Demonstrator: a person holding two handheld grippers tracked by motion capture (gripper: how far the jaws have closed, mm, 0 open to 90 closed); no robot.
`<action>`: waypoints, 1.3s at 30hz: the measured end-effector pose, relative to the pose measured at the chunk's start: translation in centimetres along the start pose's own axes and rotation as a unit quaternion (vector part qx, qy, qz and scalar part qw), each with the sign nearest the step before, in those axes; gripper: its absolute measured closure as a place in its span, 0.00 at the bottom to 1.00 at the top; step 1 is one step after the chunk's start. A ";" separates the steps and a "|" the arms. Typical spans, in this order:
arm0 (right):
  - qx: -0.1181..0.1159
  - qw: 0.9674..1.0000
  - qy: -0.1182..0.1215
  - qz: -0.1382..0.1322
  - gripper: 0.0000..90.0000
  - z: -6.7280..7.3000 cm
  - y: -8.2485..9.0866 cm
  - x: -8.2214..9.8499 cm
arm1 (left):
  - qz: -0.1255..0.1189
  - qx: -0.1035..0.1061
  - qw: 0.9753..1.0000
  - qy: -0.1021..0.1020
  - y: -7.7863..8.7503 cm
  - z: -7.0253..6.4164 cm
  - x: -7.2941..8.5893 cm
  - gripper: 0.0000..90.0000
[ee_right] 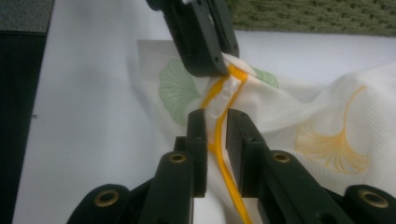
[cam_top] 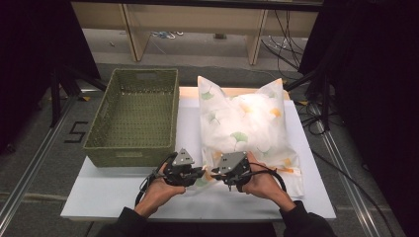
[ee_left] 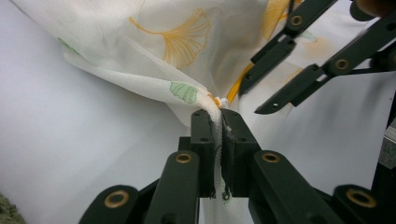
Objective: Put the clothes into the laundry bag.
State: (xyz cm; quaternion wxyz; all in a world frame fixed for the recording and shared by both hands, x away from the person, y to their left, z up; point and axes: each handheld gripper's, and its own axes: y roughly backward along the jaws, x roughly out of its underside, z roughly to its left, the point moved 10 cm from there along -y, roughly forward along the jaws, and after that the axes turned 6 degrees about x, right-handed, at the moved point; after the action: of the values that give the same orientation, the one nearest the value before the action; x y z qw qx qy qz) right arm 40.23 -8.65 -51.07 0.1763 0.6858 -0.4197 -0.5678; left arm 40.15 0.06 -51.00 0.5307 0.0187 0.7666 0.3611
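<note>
A pillow [cam_top: 244, 123] in a white case printed with green and orange leaves lies on the white table [cam_top: 123, 192]. At its near left corner both grippers meet. My left gripper [cam_top: 197, 173] [ee_left: 220, 114] is shut on the bunched case fabric [ee_left: 187, 65] at the end of the orange zipper [ee_left: 242, 78]. My right gripper [cam_top: 215, 174] [ee_right: 215, 116] faces it from the other side. Its jaws stand a little apart, with the orange zipper [ee_right: 219, 140] and its white pull [ee_right: 223, 93] running between them; the pads do not press on it. The left gripper [ee_right: 210, 70] shows just beyond the pull.
A green woven basket [cam_top: 129, 155] stands on the table's left half, its near wall just beyond my left hand. Bare table lies in front of both hands. Black frames and cables stand on the floor to the right, wooden legs at the back.
</note>
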 end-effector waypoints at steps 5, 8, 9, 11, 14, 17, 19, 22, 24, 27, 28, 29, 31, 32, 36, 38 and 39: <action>-0.003 1.000 -0.011 0.003 0.86 -0.1 -0.2 0.1 | 0.008 0.004 0.999 0.031 -0.6 0.4 0.3 0.82; -0.005 1.000 -0.016 0.009 0.85 -0.1 -0.3 0.3 | 0.014 0.010 0.999 0.044 -1.0 0.9 0.7 0.82; -0.005 1.000 -0.018 0.013 0.84 0.0 -0.4 0.4 | 0.013 0.011 0.999 0.050 -1.0 1.1 0.7 0.83; -0.007 1.000 -0.020 0.015 0.82 0.0 -0.5 0.5 | 0.011 0.011 0.999 0.048 -0.7 1.4 0.6 0.83; -0.005 1.000 -0.026 0.013 0.79 -0.2 -0.5 0.5 | -0.001 0.027 0.999 0.047 -0.3 1.2 0.2 0.84; -0.004 0.999 -0.031 0.011 0.77 -0.3 -0.4 0.5 | 0.002 0.036 0.999 0.038 0.1 1.2 0.1 0.81; -0.007 0.999 -0.035 0.009 0.77 -0.4 -0.3 0.4 | 0.001 0.034 0.999 0.042 0.3 1.4 0.1 0.83; -0.005 0.999 -0.035 0.008 0.76 -0.4 -0.5 0.4 | 0.004 0.029 0.999 0.045 0.2 1.6 0.3 0.90; -0.007 0.999 -0.036 0.007 0.76 -0.2 -0.5 0.2 | 0.001 0.026 0.999 0.041 0.3 1.5 0.3 0.91; -0.008 0.999 -0.038 0.007 0.76 -0.1 -0.7 0.2 | 0.002 0.024 1.000 0.021 0.3 1.3 0.1 0.93; -0.007 0.999 -0.040 0.005 0.76 -0.1 -0.7 0.1 | 0.006 0.024 1.000 0.013 0.3 1.0 0.2 0.93; -0.009 0.999 -0.039 0.003 0.76 -0.2 -0.8 0.0 | 0.013 0.022 1.000 0.000 0.2 0.9 0.2 0.93; -0.014 0.999 -0.047 -0.002 0.77 -0.1 -0.9 -0.1 | 0.020 0.024 0.999 -0.016 0.1 0.5 0.2 0.93; -0.017 0.999 -0.048 -0.002 0.78 -0.1 -1.0 -0.1 | 0.022 0.024 0.999 -0.019 0.0 0.3 0.2 0.93; -0.023 0.999 -0.047 -0.003 0.83 0.0 -1.4 -0.2 | 0.026 0.025 0.999 -0.032 0.0 0.3 0.2 0.93; -0.027 0.998 -0.050 -0.005 0.88 0.1 -1.5 -0.2 | 0.020 0.025 0.999 -0.028 -0.1 0.2 0.2 0.93; -0.029 0.999 -0.040 -0.007 0.91 0.0 -1.6 -0.3 | 0.022 0.023 0.999 -0.031 0.0 0.2 0.2 0.93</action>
State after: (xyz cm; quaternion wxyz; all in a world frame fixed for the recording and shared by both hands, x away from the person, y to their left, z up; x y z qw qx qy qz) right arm 40.84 -7.47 -52.05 0.1747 0.6600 -0.4049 -0.6083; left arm 40.26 0.23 -51.20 0.5454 0.0592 0.7574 0.3541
